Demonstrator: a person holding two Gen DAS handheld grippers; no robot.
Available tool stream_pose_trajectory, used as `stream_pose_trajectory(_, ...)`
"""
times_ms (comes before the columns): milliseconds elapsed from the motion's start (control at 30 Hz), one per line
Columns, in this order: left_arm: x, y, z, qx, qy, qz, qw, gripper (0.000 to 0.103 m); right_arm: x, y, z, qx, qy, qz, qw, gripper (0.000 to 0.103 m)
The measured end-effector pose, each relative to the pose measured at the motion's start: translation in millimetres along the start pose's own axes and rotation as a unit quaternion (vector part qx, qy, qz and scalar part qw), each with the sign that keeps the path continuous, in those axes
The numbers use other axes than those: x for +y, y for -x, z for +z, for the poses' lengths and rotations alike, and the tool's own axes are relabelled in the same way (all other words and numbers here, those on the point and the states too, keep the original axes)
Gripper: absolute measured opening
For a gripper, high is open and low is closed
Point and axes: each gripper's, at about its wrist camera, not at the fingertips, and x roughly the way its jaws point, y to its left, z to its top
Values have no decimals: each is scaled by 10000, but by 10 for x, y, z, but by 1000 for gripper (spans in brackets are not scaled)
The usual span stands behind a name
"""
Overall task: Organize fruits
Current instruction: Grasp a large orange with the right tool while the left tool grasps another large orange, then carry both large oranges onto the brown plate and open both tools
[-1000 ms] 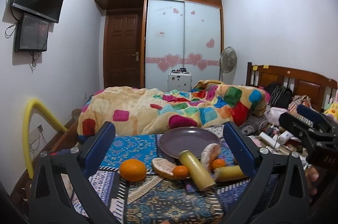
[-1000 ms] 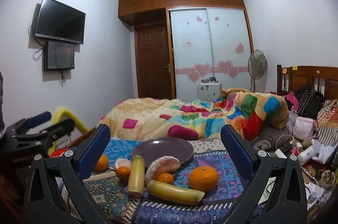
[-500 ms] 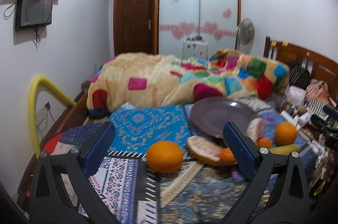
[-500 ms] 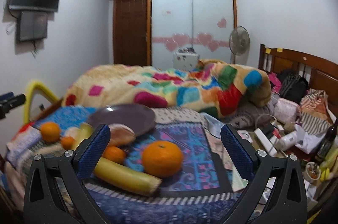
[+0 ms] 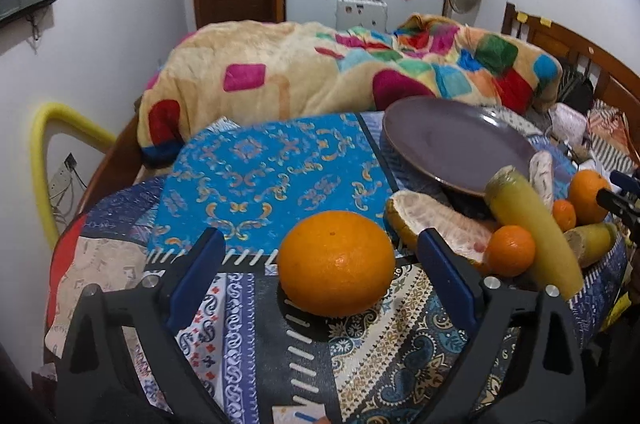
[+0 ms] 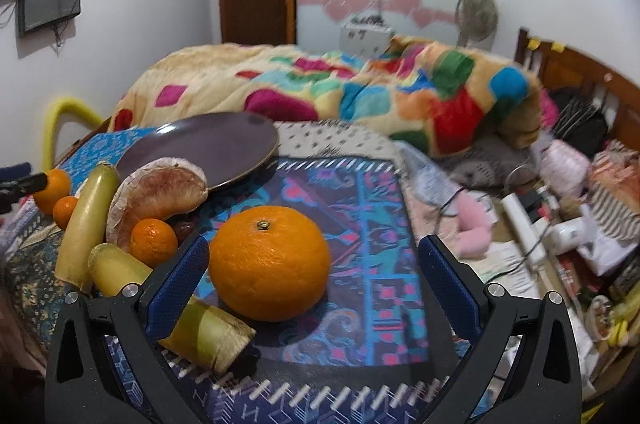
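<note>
Two claws, both spread wide and gripping nothing, each frame a large orange on the patterned bed cover: left claw (image 5: 320, 264) around one orange (image 5: 337, 263), right claw (image 6: 314, 266) around another (image 6: 269, 261). Beyond, the purple plate (image 6: 224, 148) sits tilted beside the fruit pile.

left gripper (image 5: 320, 272) low, fingers (image 5: 196, 276) spread, right gripper (image 6: 314, 280) likewise

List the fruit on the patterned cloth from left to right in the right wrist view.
Far large orange → far small orange → upright yellow stalk → pomelo wedge → near small orange → big orange between the open right claw fingers.
</note>
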Motion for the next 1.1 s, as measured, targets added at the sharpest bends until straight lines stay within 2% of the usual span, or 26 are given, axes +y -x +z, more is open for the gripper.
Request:
stream_pose_trajectory(133, -2, -116, -7, 269, -20, -105, 9996, 86, -14, -96, 23, 285, -48, 328, 9990, 98)
stream_pose_trajectory(200, 9, -155, -10, 362, 4, -188, 9992, 85, -12, -146, 32, 419, -80, 501, 9978, 92)
stream_pose_trajectory(300, 4, -193, 0, 445, 14, -229, 9987, 76, 5, -194, 35, 594, -50, 664, 9960, 84)
stream_pose_trajectory(367, 1, -200, -6, 498, -2, -293, 9983, 66, 41, -210, 32, 670, 55, 694, 9953, 76)
stream_pose_trajectory(433, 2, -214, 9, 509, -10, -296, 9983, 65, 76, -237, 34, 748, 116, 749, 9943, 67)
stream_pose_trajectory(800, 9, -123, 67, 499, -31, -318, 9982, 64, 112, -247, 74, 766, 174, 668, 9947, 66)
stream_pose_trajectory(1100, -60, 167, 306, 103, -70, -328, 9994, 64, 83, -48, 278, 396, 131, 596, 9974, 66)
